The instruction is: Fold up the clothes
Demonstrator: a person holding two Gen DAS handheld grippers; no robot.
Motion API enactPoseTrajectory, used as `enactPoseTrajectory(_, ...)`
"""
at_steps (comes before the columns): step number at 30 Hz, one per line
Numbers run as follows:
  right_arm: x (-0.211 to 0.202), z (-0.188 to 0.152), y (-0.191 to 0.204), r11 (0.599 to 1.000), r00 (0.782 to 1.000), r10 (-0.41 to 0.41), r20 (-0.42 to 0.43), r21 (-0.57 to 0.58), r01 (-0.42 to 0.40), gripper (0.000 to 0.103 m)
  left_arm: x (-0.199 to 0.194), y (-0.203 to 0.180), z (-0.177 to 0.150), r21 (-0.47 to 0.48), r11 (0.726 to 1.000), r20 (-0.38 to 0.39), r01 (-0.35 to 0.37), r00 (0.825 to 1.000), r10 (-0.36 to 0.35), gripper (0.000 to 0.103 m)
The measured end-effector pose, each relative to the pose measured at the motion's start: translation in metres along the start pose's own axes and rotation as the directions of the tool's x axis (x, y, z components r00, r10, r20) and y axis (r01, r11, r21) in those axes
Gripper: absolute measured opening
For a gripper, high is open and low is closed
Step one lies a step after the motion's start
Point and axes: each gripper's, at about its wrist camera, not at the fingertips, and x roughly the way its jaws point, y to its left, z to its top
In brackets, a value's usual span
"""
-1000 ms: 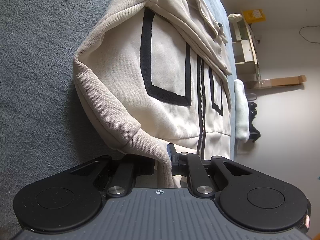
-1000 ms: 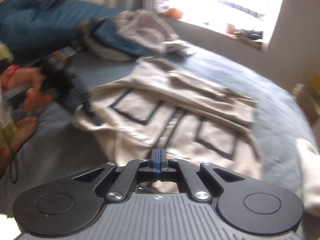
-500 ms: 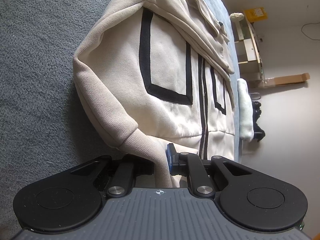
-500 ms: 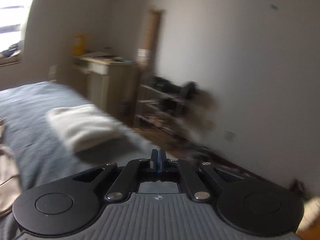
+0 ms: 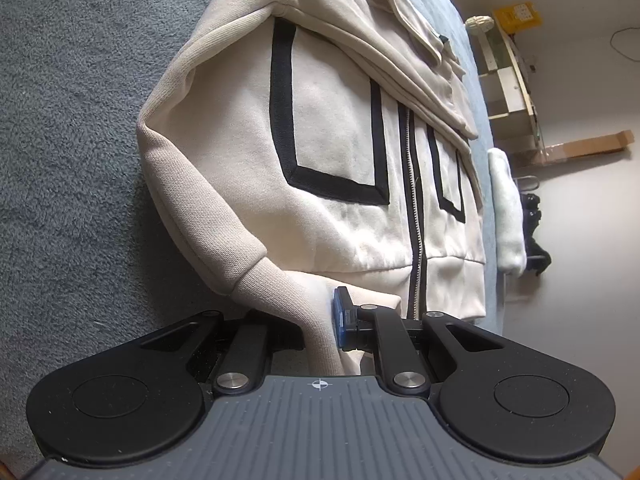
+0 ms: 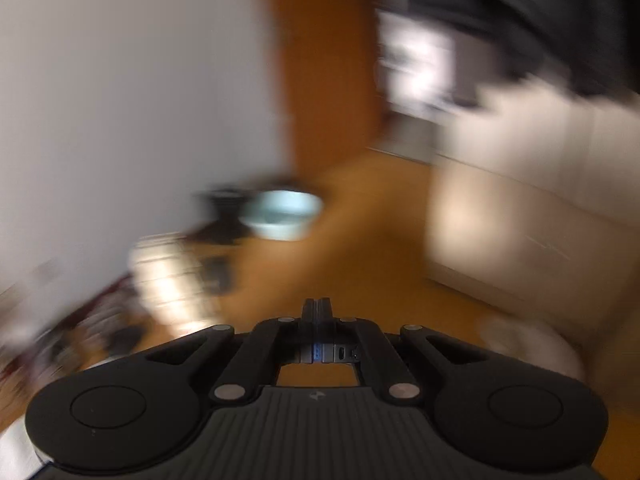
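Cream zip jacket [image 5: 340,152] with black-outlined pockets, no readable label, cuff [image 5: 292,304] pinched in left gripper [image 5: 318,320], right gripper [image 6: 317,312] pressed together, empty.

Cream zip-up hoodie [image 5: 332,152]: matt knitted fleece, ribbed cuff [image 5: 304,304], black woven trim and a metal-toothed zipper [image 5: 414,208]. Grey bed cover [image 5: 72,128]: rough, nubby pile. Left gripper [image 5: 320,320]: matt black plastic with bright metal pivot pins. Folded pale towel [image 5: 508,216]: soft terry cloth. Floor [image 6: 360,208]: orange-brown, blurred, possibly wood.
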Motion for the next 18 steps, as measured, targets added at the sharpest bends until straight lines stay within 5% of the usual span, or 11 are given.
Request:
enactPoseTrajectory(1,0.013,0.003,-0.016,0.996,0.997,-0.074,-0.024,0.052,0.076,0.008,0.000,0.000,-0.001,0.001,1.000,0.002,-0.004,1.000,0.004,0.012)
enactPoseTrajectory(2,0.024,0.003,-0.031,0.985,0.988,-0.141,-0.059,0.091,0.146,0.030,0.000,0.000,-0.001,0.000,1.000,0.003,-0.007,1.000,0.007,0.012)
enactPoseTrajectory(4,0.041,-0.002,-0.058,0.956,0.962,-0.236,-0.134,0.145,0.255,0.057,-0.001,-0.001,-0.002,-0.001,1.000,0.004,-0.013,1.000,0.013,0.012)
enactPoseTrajectory(7,0.049,-0.016,-0.061,0.956,0.955,-0.241,-0.172,0.126,0.264,0.057,-0.001,-0.003,-0.002,0.005,1.000,0.007,-0.025,1.000,0.025,0.012)
enactPoseTrajectory(11,0.014,-0.047,0.005,0.998,0.992,-0.008,-0.127,-0.055,0.001,0.060,-0.002,-0.006,-0.004,0.021,0.999,0.014,-0.038,0.999,0.038,0.011)
enactPoseTrajectory(13,-0.025,-0.077,0.060,0.941,0.964,0.215,-0.155,-0.231,-0.247,0.063,-0.002,-0.007,-0.004,0.029,0.999,0.017,-0.041,0.999,0.040,0.011)
enactPoseTrajectory(14,-0.050,-0.097,0.087,0.865,0.919,0.338,-0.205,-0.318,-0.389,0.063,-0.002,-0.006,-0.005,0.031,0.999,0.016,-0.040,0.999,0.039,0.011)
enactPoseTrajectory(15,-0.079,-0.122,0.108,0.762,0.848,0.453,-0.275,-0.375,-0.528,0.063,-0.002,-0.005,-0.005,0.030,0.999,0.013,-0.037,0.999,0.037,0.011)
enactPoseTrajectory(16,-0.108,-0.147,0.128,0.634,0.759,0.549,-0.351,-0.417,-0.652,0.065,-0.002,-0.003,-0.005,0.026,0.999,0.009,-0.033,0.999,0.033,0.011)
enactPoseTrajectory(18,-0.164,-0.204,0.164,0.329,0.537,0.630,-0.561,-0.434,-0.839,0.067,-0.003,-0.001,-0.006,0.019,0.999,0.004,-0.025,1.000,0.025,0.011)
